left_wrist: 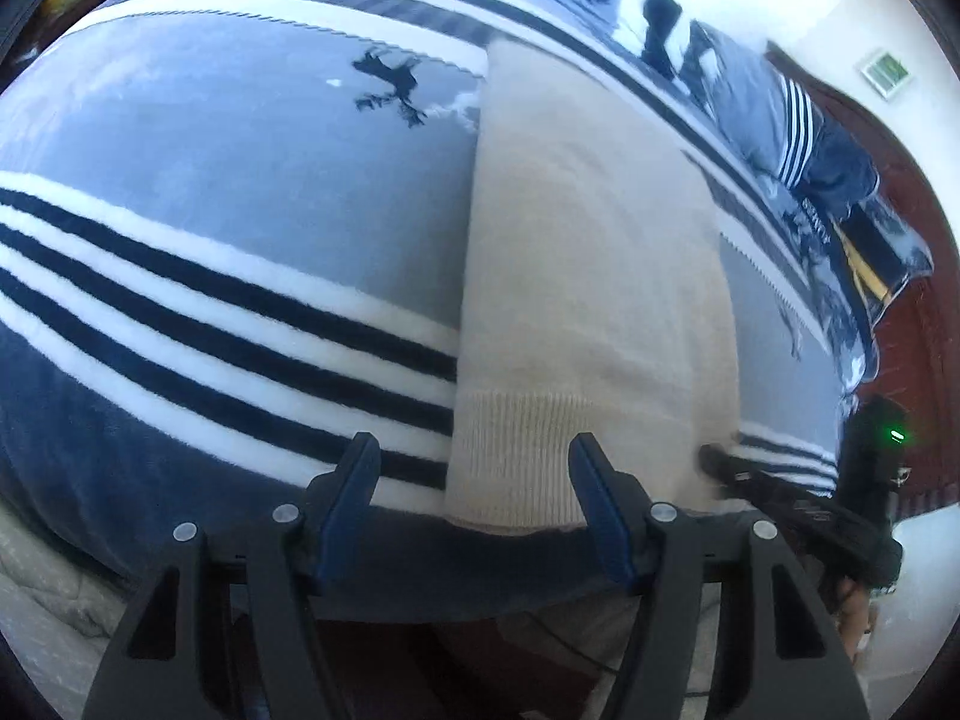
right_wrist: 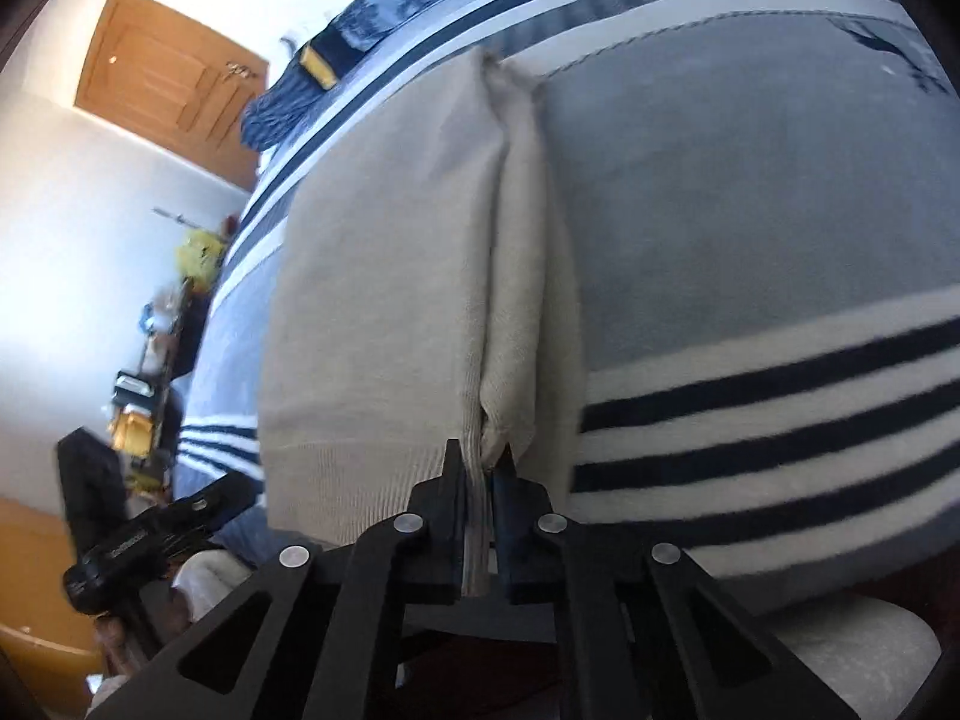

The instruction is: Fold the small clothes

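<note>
A cream knit garment point(left_wrist: 576, 276) lies folded lengthwise into a long strip on a grey blanket point(left_wrist: 240, 168) with navy and white stripes. Its ribbed hem point(left_wrist: 516, 468) is at the near end. My left gripper point(left_wrist: 474, 456) is open, its jaws on either side of the hem's left part, just above it. My right gripper point(right_wrist: 480, 462) is shut on the ribbed hem point(right_wrist: 480, 480) of the garment point(right_wrist: 384, 276), pinching the folded-over edge on the right side. The right gripper also shows in the left wrist view point(left_wrist: 720, 462) at the hem's right corner.
The blanket point(right_wrist: 750, 210) covers a bed whose near edge runs just behind the grippers. A striped dark garment point(left_wrist: 804, 138) lies at the far right of the bed. A wooden door point(right_wrist: 174, 84) and cluttered shelves point(right_wrist: 162, 360) stand to the left of the bed.
</note>
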A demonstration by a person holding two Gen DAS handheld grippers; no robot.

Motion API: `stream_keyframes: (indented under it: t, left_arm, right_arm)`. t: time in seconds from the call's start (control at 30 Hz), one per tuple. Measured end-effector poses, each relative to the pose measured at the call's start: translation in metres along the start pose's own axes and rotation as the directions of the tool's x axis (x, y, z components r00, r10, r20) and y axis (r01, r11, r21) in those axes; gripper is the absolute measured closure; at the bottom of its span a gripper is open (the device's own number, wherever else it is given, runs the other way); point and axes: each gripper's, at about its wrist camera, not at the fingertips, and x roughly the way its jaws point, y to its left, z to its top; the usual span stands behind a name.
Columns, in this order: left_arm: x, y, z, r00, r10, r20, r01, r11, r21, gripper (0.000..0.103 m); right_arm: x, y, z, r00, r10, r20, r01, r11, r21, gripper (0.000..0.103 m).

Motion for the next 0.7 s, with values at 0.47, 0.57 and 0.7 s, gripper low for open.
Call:
stream_keyframes:
  t: [0.47,0.57,0.7]
  left_arm:
    - [0.045,0.004,0.017,0.986,-0.119,-0.116,0.104,0.986,-0.127,0.041]
    - [0.053,0.012,0.016,0.984,-0.142,-0.111,0.119,0.974,-0.192,0.059]
    - [0.047,0.022,0.016,0.972,-0.211,-0.105,0.18,0.951,-0.251,0.083]
  right_arm:
    - [-0.001,-0.061,0.004,0.961,0.277,-0.006,-0.266,0.929,0.257,0.041]
    - [0.01,-0.063,0.009,0.951,0.307,-0.028,-0.289,0.92,0.264,0.055]
    - [0.018,-0.052,0.007,0.967,0.252,-0.039,-0.236,0.942,0.24,0.085]
